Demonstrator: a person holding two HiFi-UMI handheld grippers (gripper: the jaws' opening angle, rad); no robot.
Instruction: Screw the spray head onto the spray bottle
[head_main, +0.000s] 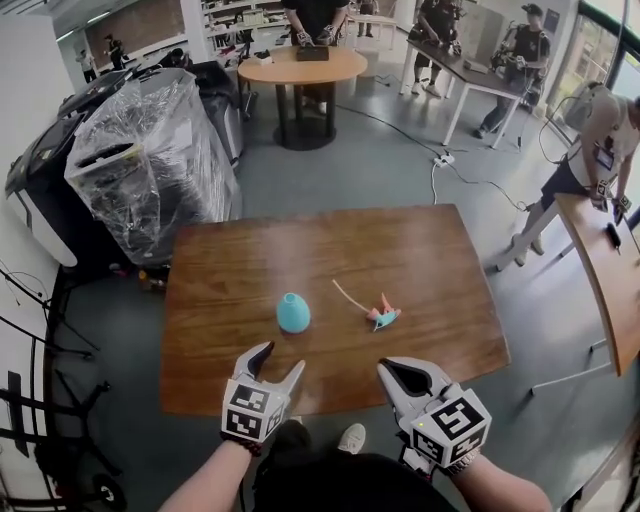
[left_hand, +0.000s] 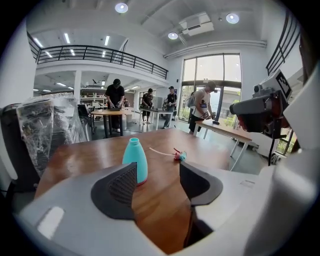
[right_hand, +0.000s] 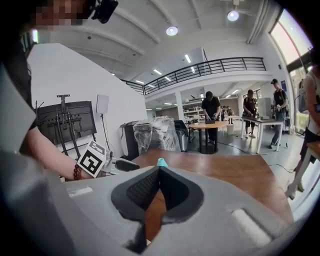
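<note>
The left gripper (head_main: 281, 358) hung at the near edge of the table (head_main: 300, 250), jaws apart and empty. The teal spray bottle (head_main: 293, 313) stood upright at its twelve o'clock, untouched. The right gripper (head_main: 384, 368) had its jaws pressed together on nothing. The spray head (head_main: 381, 315) lay at the bottle's three o'clock, apart from it, its thin tube trailing toward ten o'clock.

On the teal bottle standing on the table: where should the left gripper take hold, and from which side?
Grip the teal bottle around its wide lower body, coming in roughly level from the person's side, where the open left gripper faces it. The bottle stands upright and tapers to a narrow open neck, which probably should stay free for the spray head lying to its right.
</note>
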